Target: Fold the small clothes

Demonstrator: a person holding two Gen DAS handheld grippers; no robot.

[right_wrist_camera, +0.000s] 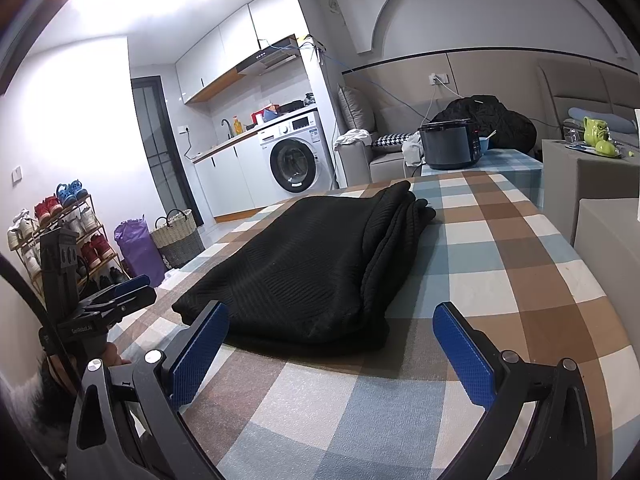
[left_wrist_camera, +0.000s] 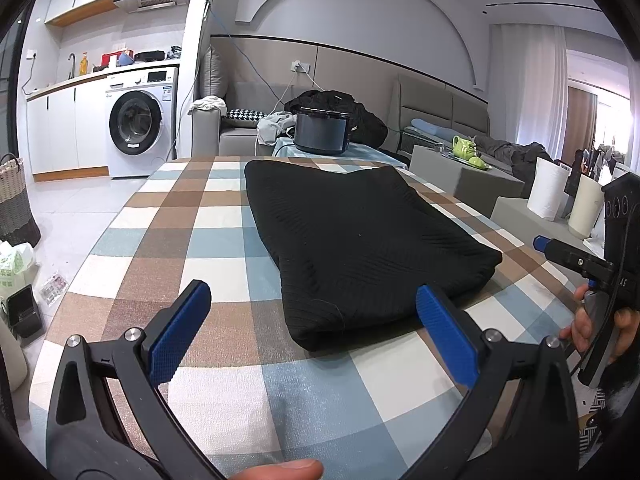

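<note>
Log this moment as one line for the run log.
garment: black knit folded, on checked tablecloth | left gripper: open, empty | right gripper: open, empty | both short of near edge

Bare checked tablecloth [left_wrist_camera: 168,240] runs wide on both sides of the folded black garment [left_wrist_camera: 360,248]; at the far end, the dark cooker [left_wrist_camera: 322,130] blocks the way

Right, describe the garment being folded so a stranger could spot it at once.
Start at the table with the checked cloth of brown, blue and white squares. On it, just ahead of both open tools, lies the folded black knit garment, a flat ribbed rectangle with stacked layers along one edge. Unlike the crumpled black heap on the sofa behind, it is neat.
</note>
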